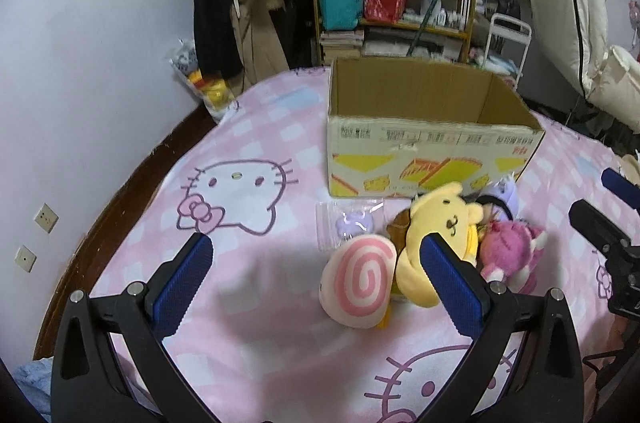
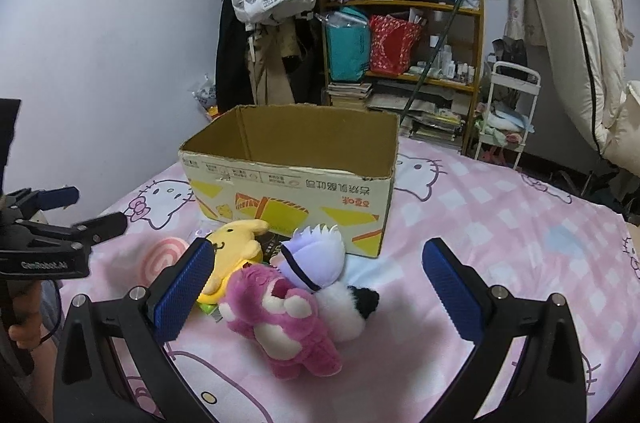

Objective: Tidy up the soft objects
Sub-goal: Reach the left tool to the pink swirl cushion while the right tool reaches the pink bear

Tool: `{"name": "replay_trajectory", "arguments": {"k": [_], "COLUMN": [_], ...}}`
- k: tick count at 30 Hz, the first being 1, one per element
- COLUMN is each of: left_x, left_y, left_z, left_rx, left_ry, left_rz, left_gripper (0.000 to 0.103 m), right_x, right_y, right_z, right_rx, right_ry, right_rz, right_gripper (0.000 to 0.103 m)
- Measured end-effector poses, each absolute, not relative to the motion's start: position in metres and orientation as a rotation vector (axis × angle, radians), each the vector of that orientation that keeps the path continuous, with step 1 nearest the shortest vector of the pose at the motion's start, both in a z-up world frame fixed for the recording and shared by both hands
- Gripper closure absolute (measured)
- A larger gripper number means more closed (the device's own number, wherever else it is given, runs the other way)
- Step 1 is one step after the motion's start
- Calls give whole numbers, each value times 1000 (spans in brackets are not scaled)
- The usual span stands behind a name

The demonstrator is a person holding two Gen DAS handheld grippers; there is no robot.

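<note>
The cardboard box (image 2: 292, 191) stands open on the pink bedspread (image 2: 500, 223); its visible inner walls are bare, its floor hidden. Against its front crowd the soft toys: swirl cushion (image 1: 360, 279), yellow dog plush (image 1: 440, 227), pink bear (image 2: 280, 319), purple plush (image 2: 312, 255). Left gripper (image 1: 316, 279) and right gripper (image 2: 316, 287) both gape, holding nothing; open bedspread lies right of the pile

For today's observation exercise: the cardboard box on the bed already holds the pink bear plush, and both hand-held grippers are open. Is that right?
Not quite. The pink bear plush lies on the bed in front of the cardboard box, not in it; the right wrist view shows this. Both hand-held grippers, left and right, are indeed open.
</note>
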State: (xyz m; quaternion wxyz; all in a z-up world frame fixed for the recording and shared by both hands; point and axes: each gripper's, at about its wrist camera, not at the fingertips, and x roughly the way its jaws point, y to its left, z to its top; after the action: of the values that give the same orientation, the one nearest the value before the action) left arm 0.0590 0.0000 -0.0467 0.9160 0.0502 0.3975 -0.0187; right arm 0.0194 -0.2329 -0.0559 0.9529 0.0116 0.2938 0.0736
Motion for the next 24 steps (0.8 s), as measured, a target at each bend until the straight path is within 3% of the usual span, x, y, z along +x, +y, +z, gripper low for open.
{"name": "replay_trajectory", "arguments": {"k": [24], "left_x": [110], "left_y": [-15], "left_z": [-113], "left_rx": [143], "left_ry": [1110], "left_rz": [-74], "left_gripper": [1], "right_x": [55], "right_y": [-217], "right_z": [-97], "right_rx": [7], "right_ry": [776], "right_rz": [206], "right_gripper": [0]}}
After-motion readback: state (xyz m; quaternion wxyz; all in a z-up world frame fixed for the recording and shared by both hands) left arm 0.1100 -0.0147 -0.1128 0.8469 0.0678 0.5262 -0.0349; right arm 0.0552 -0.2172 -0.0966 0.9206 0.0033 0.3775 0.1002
